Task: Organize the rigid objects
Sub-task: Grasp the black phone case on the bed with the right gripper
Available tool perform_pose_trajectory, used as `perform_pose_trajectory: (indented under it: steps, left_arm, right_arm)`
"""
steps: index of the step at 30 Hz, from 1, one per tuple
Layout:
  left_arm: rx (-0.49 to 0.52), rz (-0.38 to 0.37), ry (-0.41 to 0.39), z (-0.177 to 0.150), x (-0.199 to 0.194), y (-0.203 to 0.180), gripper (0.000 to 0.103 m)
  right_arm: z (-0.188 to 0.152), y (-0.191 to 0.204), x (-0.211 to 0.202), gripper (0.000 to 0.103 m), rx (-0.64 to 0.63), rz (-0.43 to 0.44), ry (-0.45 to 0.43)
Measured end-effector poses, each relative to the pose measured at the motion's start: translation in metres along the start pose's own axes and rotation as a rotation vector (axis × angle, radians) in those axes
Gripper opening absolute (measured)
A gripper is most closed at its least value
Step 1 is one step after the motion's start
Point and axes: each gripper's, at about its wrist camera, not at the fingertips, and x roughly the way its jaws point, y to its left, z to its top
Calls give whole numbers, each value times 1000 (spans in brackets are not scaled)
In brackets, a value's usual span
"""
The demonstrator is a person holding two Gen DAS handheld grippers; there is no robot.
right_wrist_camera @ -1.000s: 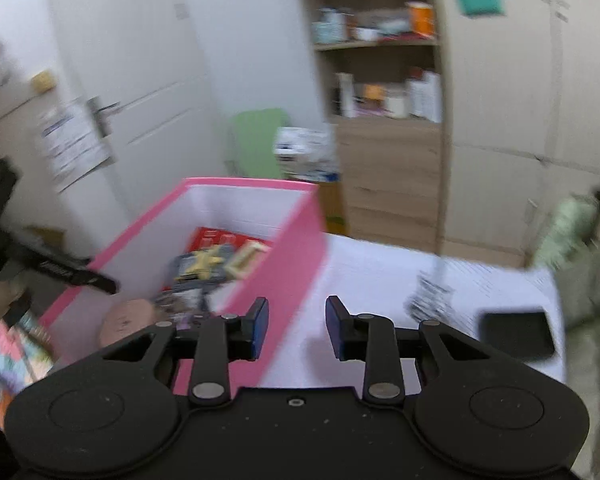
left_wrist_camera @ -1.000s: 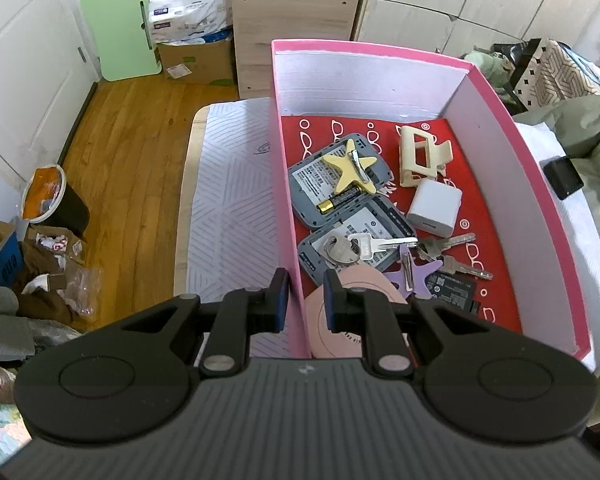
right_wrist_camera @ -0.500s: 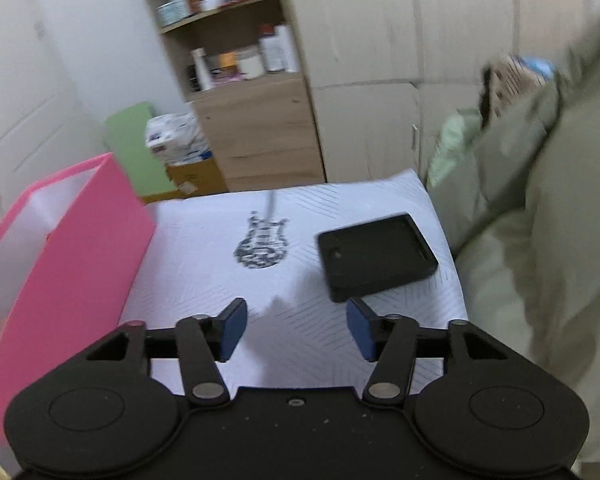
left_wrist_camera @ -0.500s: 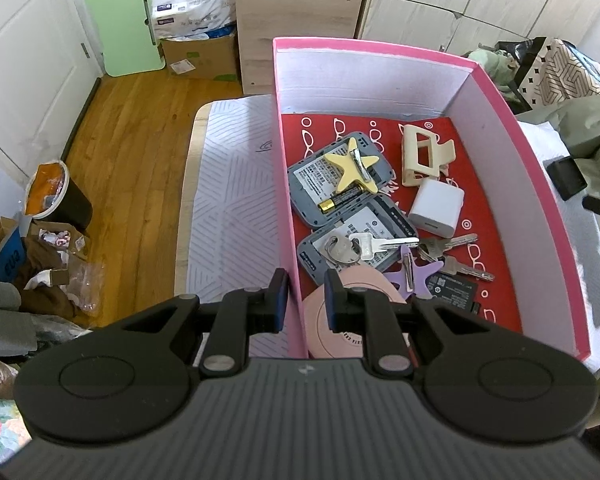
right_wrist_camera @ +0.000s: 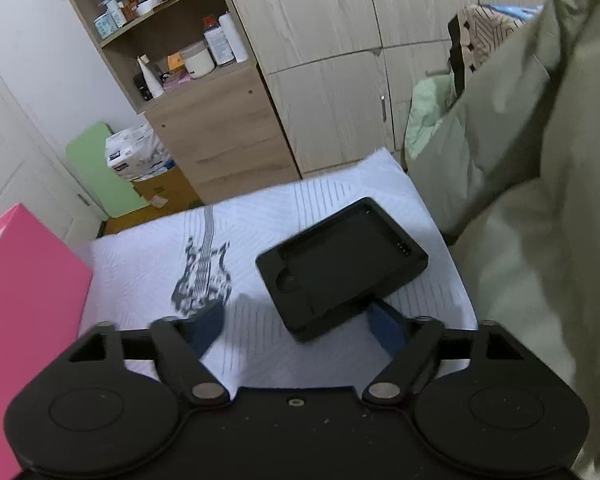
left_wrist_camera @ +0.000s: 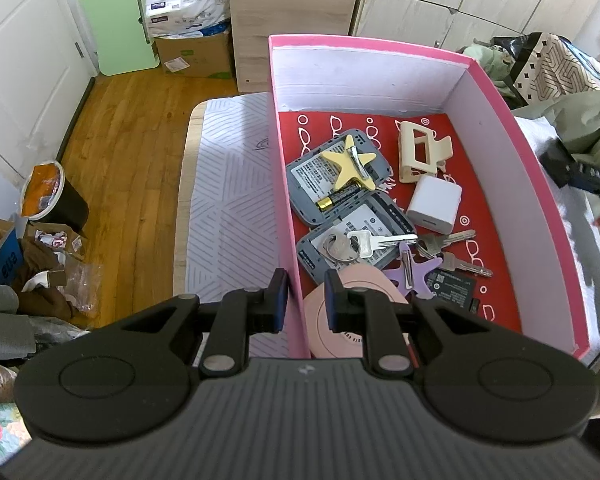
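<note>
A pink box with a red patterned floor holds a yellow star clip, a cream hair claw, a white charger, keys, a purple star clip, a pink round disc and two grey device covers. My left gripper is shut on the box's left wall, one finger on each side. A black rectangular tray lies on the white cloth to the right of the box. My right gripper hangs just before it, jaws opening wide. The tray's near corner reaches between the fingers, untouched.
The pink box's outer wall stands at the left of the right wrist view. A guitar print marks the cloth. An olive jacket crowds the right side. A wooden shelf unit and cupboards stand behind; the wooden floor lies left.
My right gripper has swung away from the pink box to the right, dropped toward the black tray, and its jaws have spread wide. The left gripper and the box have stayed put.
</note>
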Motion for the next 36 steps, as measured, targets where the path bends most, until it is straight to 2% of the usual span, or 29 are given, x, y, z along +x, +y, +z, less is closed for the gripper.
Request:
perform_pose_trajectory:
  steps: [3, 8, 16, 17, 20, 22, 23, 27, 30, 32, 36]
  left_arm:
    - [3, -6, -1, 0, 0, 1, 17]
    - [8, -7, -6, -2, 0, 1, 17]
    - [2, -5, -11, -3, -3, -1, 17]
    - [3, -4, -12, -3, -2, 0, 17]
    - [9, -7, -14, -3, -4, 0, 17]
    - [13, -7, -21, -5, -6, -1, 17]
    - [17, -9, -22, -5, -7, -1, 17]
    - [27, -7, -27, -6, -7, -2, 17]
    - [47, -7, -39, -8, -8, -3, 17]
    - [46, -12, -40, -8, -8, -2, 17]
    - [64, -8, -38, -8, -8, -3, 17]
  right_arm:
    - [9, -1, 11, 102, 26, 41, -20]
    - [18, 3, 23, 103, 49, 26, -46]
    - [19, 19, 35, 103, -125, -29, -47]
    - [18, 21, 34, 102, -148, -40, -52]
    - [10, 28, 29, 76, -249, -139, -78]
    - [7, 27, 19, 75, -219, -152, -59]
    - [3, 26, 13, 75, -202, -132, -48]
    - [-12, 36, -4, 75, -296, -98, 36]
    - [-11, 36, -10, 78, -237, -112, 79]
    - [-8, 33, -7, 82, -207, -108, 74]
    - [-7, 42, 4, 84, -213, -156, 35]
